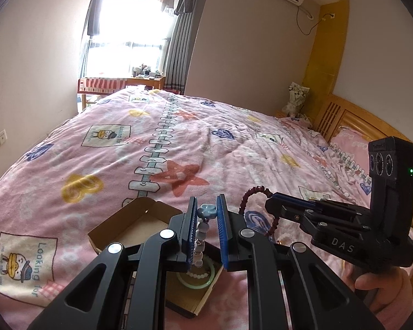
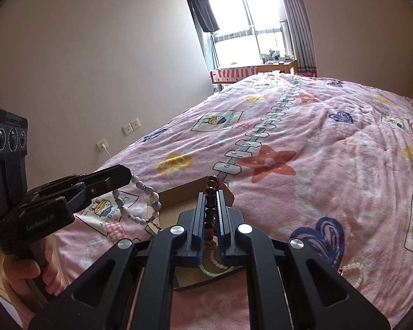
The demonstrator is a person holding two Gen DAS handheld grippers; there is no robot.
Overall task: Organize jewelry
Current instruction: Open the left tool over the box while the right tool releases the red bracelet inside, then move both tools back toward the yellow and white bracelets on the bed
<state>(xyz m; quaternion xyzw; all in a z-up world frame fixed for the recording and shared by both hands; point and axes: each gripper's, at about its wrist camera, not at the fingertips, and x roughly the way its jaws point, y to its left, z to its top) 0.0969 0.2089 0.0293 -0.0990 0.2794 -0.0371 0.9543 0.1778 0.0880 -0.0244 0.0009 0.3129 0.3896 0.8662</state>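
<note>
On the pink bed, over the cardboard box (image 1: 129, 220), my left claw (image 1: 206, 228) is clamped on a pale-blue bead bracelet (image 1: 202, 233), my right claw (image 2: 212, 220) on a dark-red bead bracelet (image 2: 209, 206); dangling loops could tangle or snag the box rim.

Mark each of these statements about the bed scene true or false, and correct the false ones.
1. The left tongs hold a bracelet of pale blue beads. True.
2. The right tongs stand open with nothing in them. False: they are shut on a dark red bead bracelet.
3. A green bangle lies inside the cardboard box. True.
4. The cardboard box sits on a wooden desk. False: it sits on the pink blanket on the bed.
5. A white bead bracelet lies on the blanket outside the box. True.
</note>
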